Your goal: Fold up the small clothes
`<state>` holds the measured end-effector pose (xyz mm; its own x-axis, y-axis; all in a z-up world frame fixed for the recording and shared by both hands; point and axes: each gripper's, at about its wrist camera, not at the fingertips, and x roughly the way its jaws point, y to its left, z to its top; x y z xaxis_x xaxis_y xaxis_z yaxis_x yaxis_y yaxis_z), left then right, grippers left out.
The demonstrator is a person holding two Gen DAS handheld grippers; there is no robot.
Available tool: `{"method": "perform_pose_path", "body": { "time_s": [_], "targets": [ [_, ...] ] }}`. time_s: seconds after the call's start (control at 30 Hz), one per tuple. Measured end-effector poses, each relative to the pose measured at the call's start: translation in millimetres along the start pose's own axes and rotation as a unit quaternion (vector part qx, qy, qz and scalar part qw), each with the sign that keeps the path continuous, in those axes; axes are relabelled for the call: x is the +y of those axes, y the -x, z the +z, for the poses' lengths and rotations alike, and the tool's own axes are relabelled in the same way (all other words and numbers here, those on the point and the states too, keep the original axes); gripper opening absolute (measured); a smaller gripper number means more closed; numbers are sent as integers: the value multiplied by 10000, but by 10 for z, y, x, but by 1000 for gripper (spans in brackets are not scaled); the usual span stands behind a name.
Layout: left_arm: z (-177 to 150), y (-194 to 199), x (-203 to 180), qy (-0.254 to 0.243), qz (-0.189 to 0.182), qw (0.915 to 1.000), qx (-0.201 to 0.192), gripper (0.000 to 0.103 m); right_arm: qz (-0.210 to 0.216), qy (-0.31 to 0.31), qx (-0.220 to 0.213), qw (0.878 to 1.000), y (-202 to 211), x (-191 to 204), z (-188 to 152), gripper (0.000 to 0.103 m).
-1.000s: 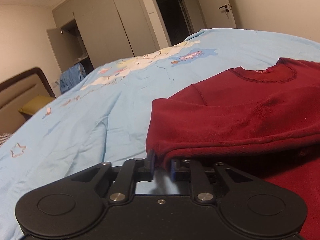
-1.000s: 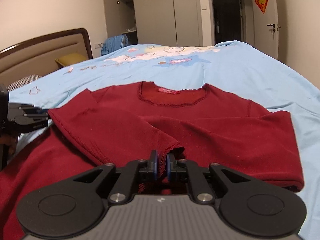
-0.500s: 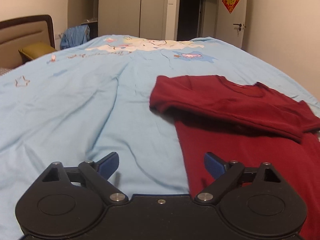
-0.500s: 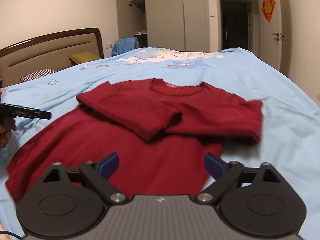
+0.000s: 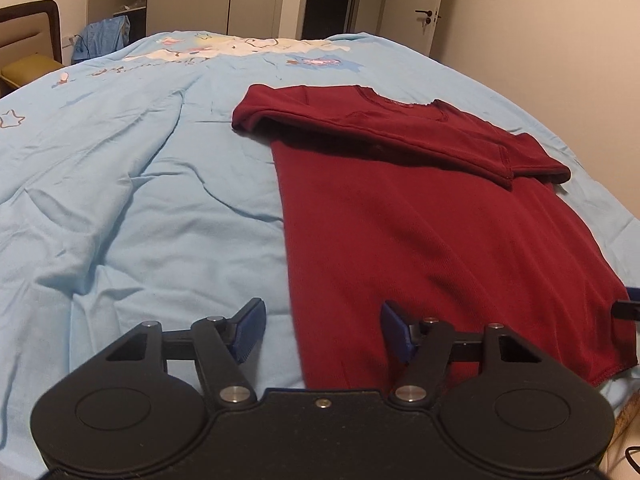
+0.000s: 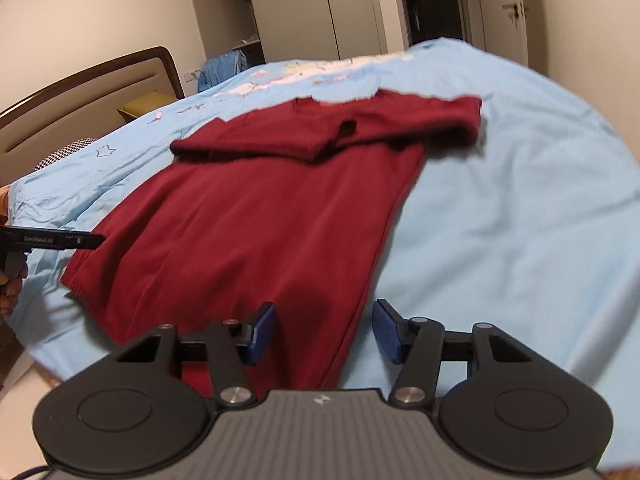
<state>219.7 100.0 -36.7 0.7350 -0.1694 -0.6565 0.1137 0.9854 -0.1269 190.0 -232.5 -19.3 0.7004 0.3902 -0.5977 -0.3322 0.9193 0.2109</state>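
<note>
Both sleeves, gripped a second ago, now lie folded across the red top on the bed. Left gripper and right gripper, jaws released, face its hem at 12 o'clock.

wide bare blue bedsheet from 9 to 11 o'clock of the red shirt, nothing on it, sheet also free at 3 o'clock in right view, headboard way off at 10

Dim warm light, fisheye warp, slight blur
</note>
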Motion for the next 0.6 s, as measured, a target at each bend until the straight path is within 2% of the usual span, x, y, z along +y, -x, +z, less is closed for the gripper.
{"method": "perform_pose_path", "body": {
  "time_s": [0.07,0.1,0.13,0.17,0.2,0.27,0.3,0.5,0.6],
  "targets": [
    [-2,-13,15,103,-13,9999,36,66,-46,-43,12,10000,8,19,-50,51],
    [-5,-13,23,160,-16,9999,58,66,-88,-52,1,9999,12,24,-61,41],
    [-4,-19,20,190,-1,9998,82,64,-131,-60,-14,9999,23,23,-73,25],
    [3,-21,1,181,-4,9998,111,54,-160,-84,-16,9998,31,14,-79,19],
    [16,-21,-20,143,-69,9998,127,35,-137,-141,-22,9998,41,-6,-78,15],
    [31,-4,-66,130,-177,9997,144,14,-74,-216,-72,9997,81,-39,-72,10],
    [37,8,-86,144,-137,9997,141,8,-69,-196,-102,9997,104,-40,-64,9],
    [76,324,-220,301,250,9991,-136,4,-189,205,-443,9986,373,3,48,7],
    [79,609,-272,406,160,9986,-304,4,-231,405,-559,9973,563,-5,131,6]
  ]
}}
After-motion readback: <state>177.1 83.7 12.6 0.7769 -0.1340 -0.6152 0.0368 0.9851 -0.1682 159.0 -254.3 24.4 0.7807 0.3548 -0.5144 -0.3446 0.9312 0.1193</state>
